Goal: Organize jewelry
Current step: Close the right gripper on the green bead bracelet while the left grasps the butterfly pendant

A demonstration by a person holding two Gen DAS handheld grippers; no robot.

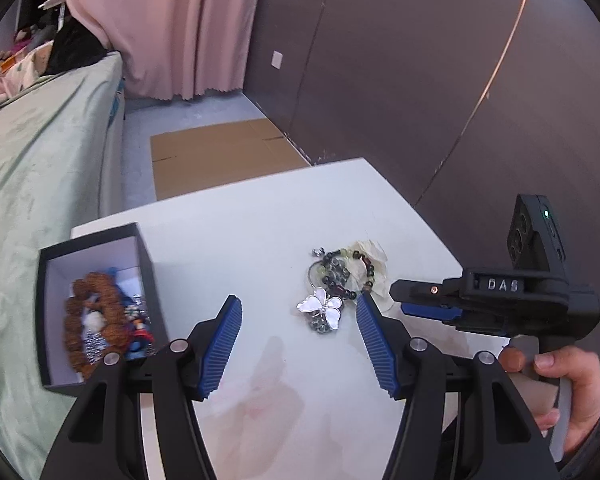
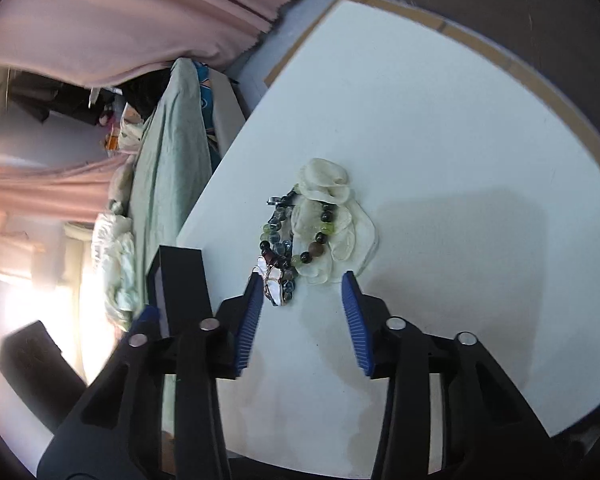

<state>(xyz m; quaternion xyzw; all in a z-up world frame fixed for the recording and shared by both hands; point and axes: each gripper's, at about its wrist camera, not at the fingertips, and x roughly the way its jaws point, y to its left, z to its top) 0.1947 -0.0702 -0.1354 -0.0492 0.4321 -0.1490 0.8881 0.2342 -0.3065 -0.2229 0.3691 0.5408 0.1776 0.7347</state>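
Note:
A small heap of jewelry lies on the white table (image 1: 268, 216): a bracelet of dark and green beads (image 1: 350, 276), a pearly butterfly brooch (image 1: 322, 308) and a cream fabric flower (image 1: 374, 260). My left gripper (image 1: 298, 300) is open just above the table, with the brooch between its blue fingertips and untouched. From the right, my right gripper (image 1: 416, 300) reaches toward the same heap. In its own view the right gripper (image 2: 302, 276) is open, the brooch (image 2: 274, 276) beside its left pad and the bracelet (image 2: 316, 236) just ahead. A black box (image 1: 40, 308) at the table's left edge holds a brown bead bracelet (image 1: 108, 300) and blue pieces.
A person's hand (image 1: 572, 384) holds the right gripper's handle. A bed with a green cover (image 1: 40, 160) runs along the table's left side. Flat cardboard (image 1: 220, 152) lies on the floor beyond the table, under a pink curtain (image 1: 172, 20). A dark wall (image 1: 420, 80) stands close behind.

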